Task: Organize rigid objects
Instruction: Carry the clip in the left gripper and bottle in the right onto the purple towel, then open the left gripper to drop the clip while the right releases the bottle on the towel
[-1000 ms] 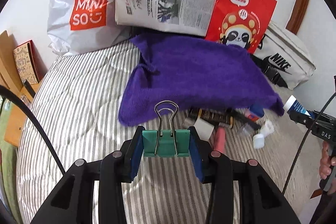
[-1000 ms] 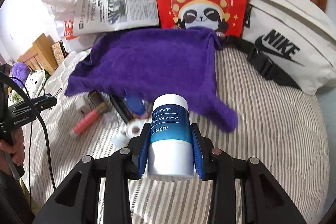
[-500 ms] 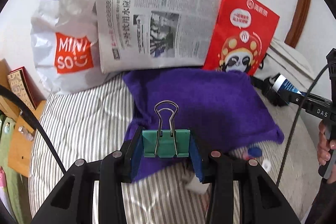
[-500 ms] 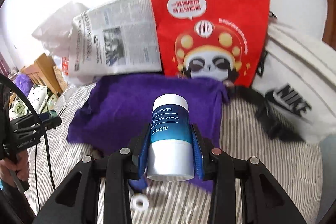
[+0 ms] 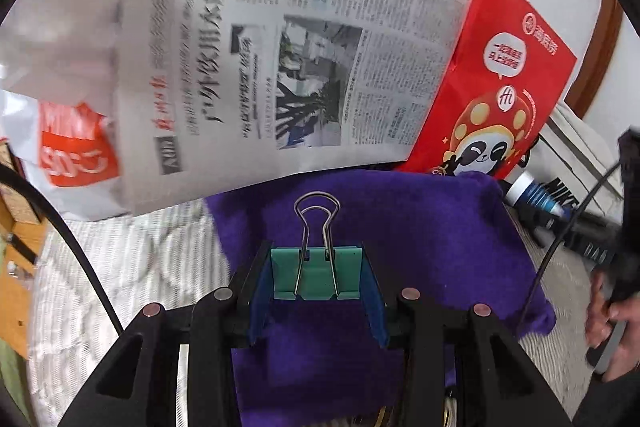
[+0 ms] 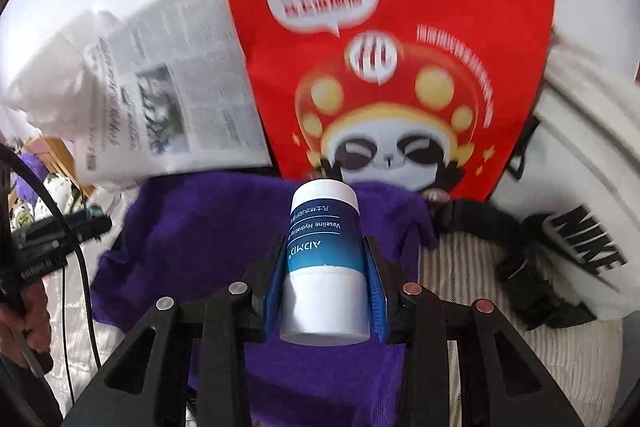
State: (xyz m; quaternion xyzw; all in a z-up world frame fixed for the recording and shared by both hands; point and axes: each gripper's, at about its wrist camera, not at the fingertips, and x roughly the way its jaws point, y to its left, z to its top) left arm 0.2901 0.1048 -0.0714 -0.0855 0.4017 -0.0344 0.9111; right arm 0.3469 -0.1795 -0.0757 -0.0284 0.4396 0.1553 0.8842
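My left gripper (image 5: 316, 273) is shut on a green binder clip (image 5: 317, 273) with silver wire handles, held above a purple towel (image 5: 400, 227). My right gripper (image 6: 324, 263) is shut on a white and blue Vaseline lotion tube (image 6: 323, 259), held above the same purple towel (image 6: 200, 227). The tube and right gripper also show at the right of the left wrist view (image 5: 536, 193). The left gripper shows at the left edge of the right wrist view (image 6: 52, 239).
A newspaper-wrapped bag (image 5: 280, 59), a red panda paper bag (image 6: 384, 47), a white Miniso bag (image 5: 68, 131) and a white Nike bag (image 6: 580, 195) stand along the wall behind the towel. The striped bed (image 5: 132, 267) lies beneath. Wooden furniture (image 5: 16, 227) stands left.
Both grippers have moved forward over the purple towel toward the bags, which now loom larger. The small items in front of the towel have dropped out of view.
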